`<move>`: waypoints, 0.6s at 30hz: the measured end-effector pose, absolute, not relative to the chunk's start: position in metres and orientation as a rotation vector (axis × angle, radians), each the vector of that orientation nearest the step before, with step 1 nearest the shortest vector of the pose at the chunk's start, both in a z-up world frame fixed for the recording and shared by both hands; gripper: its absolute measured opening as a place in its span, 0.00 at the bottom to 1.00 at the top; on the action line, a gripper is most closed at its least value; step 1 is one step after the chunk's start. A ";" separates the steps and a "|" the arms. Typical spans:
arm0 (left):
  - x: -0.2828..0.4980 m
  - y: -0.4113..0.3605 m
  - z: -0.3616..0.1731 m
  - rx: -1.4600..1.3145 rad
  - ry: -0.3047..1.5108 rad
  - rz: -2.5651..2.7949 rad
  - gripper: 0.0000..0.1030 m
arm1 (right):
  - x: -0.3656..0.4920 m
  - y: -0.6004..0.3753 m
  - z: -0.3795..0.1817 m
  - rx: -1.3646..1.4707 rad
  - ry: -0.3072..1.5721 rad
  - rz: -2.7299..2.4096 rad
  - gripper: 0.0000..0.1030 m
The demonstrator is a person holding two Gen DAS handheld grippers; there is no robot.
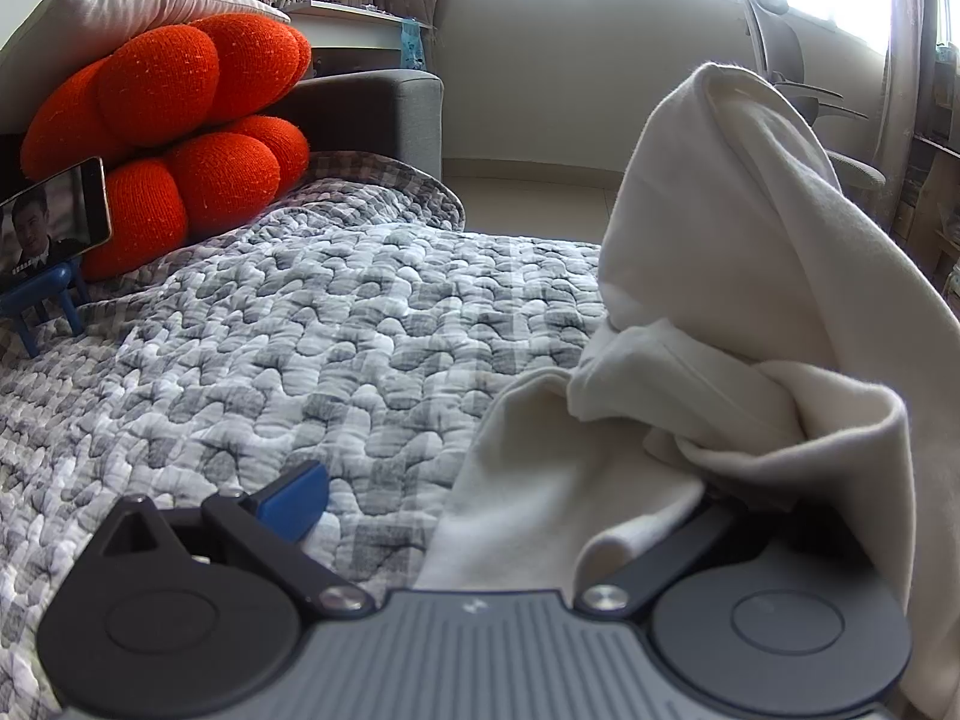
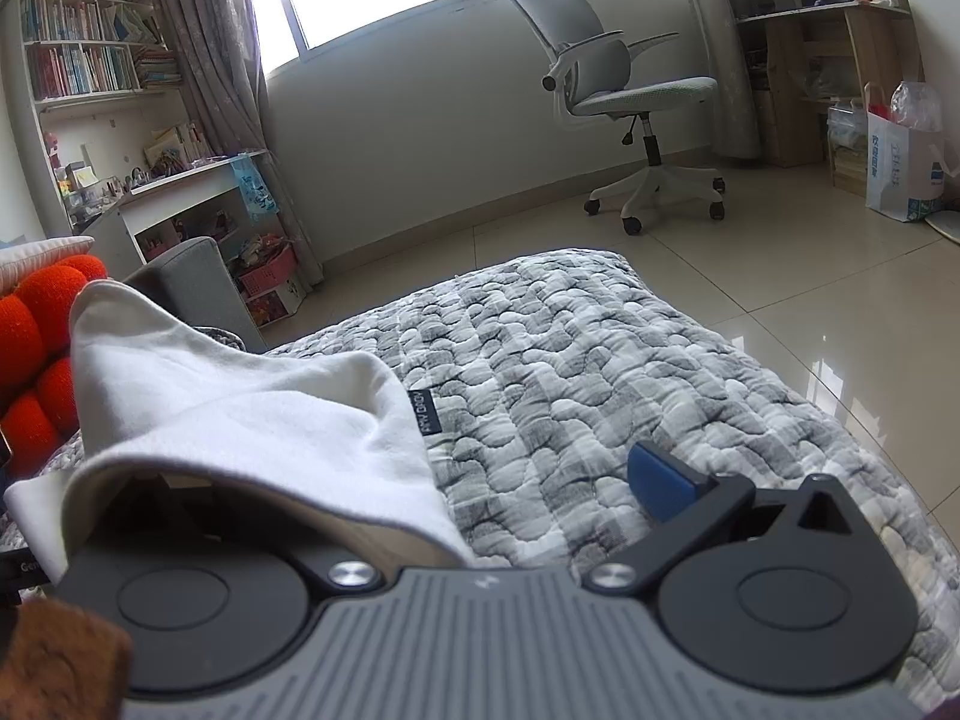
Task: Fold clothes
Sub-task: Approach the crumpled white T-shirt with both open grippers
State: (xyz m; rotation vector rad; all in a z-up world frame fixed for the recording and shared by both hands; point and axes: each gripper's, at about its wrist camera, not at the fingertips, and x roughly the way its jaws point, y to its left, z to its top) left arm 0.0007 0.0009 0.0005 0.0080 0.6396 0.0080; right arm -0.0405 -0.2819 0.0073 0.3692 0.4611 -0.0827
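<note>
A cream-white garment (image 1: 750,276) lies bunched on the grey-and-white quilted bed cover (image 1: 312,336), its folds rising to a peak. My left gripper (image 1: 504,492) is open. Its left blue pad (image 1: 294,498) is bare above the quilt, while the garment drapes over and hides its right finger. In the right wrist view the same white garment (image 2: 240,414) covers the left finger of my right gripper (image 2: 420,486), which is also open. The right blue pad (image 2: 666,489) is bare over the quilt (image 2: 630,372). A small dark label (image 2: 427,414) shows at the garment's edge.
An orange knotted cushion (image 1: 174,132) and a phone on a blue stand (image 1: 54,228) sit at the bed's left, against a grey sofa arm (image 1: 372,114). A white office chair (image 2: 612,90) stands on the tiled floor (image 2: 780,276) beyond the bed. Bookshelves (image 2: 84,48) line the left wall.
</note>
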 end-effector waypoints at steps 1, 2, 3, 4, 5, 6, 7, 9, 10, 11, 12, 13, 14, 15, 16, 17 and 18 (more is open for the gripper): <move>0.001 0.001 0.001 0.011 0.640 0.007 1.00 | -0.041 -0.283 0.007 0.371 0.461 -0.081 1.00; 0.002 0.000 0.001 0.021 0.640 0.008 1.00 | -0.041 -0.283 0.007 0.374 0.460 -0.079 1.00; 0.001 0.000 0.001 0.021 0.640 0.004 1.00 | -0.041 -0.284 0.007 0.376 0.460 -0.078 1.00; 0.001 0.000 0.002 0.023 0.640 -0.001 1.00 | -0.041 -0.284 0.007 0.378 0.460 -0.076 1.00; 0.001 0.001 0.003 0.026 0.642 -0.008 1.00 | -0.041 -0.285 0.007 0.381 0.459 -0.075 1.00; 0.000 0.001 0.003 0.032 0.644 -0.016 1.00 | -0.042 -0.286 0.007 0.383 0.459 -0.073 1.00; -0.003 0.002 0.002 0.039 0.646 -0.023 1.00 | -0.042 -0.286 0.007 0.385 0.459 -0.071 1.00; -0.007 0.004 0.001 0.051 0.652 -0.038 1.00 | -0.042 -0.285 0.009 0.386 0.459 -0.070 1.00; -0.007 0.002 0.002 0.053 0.660 -0.041 1.00 | -0.041 -0.281 0.009 0.385 0.461 -0.069 1.00; -0.008 0.001 0.004 0.055 0.668 -0.044 1.00 | -0.041 -0.278 0.009 0.383 0.462 -0.067 1.00; -0.008 0.000 0.005 0.057 0.674 -0.048 1.00 | -0.041 -0.279 0.009 0.384 0.464 -0.063 1.00; -0.010 -0.001 0.005 0.061 0.677 -0.052 1.00 | -0.042 -0.281 0.009 0.386 0.465 -0.058 1.00; -0.012 -0.001 0.006 0.065 0.684 -0.063 1.00 | -0.042 -0.283 0.009 0.390 0.466 -0.052 1.00; -0.014 -0.002 0.007 0.070 0.693 -0.076 1.00 | -0.043 -0.284 0.009 0.397 0.465 -0.046 1.00; -0.016 -0.002 0.008 0.077 0.704 -0.092 1.00 | -0.043 -0.286 0.008 0.406 0.464 -0.041 1.00; -0.018 -0.002 0.009 0.085 0.715 -0.108 1.00 | -0.044 -0.288 0.008 0.417 0.462 -0.036 1.00; -0.019 -0.002 0.011 0.094 0.728 -0.123 1.00 | -0.045 -0.290 0.008 0.426 0.460 -0.033 1.00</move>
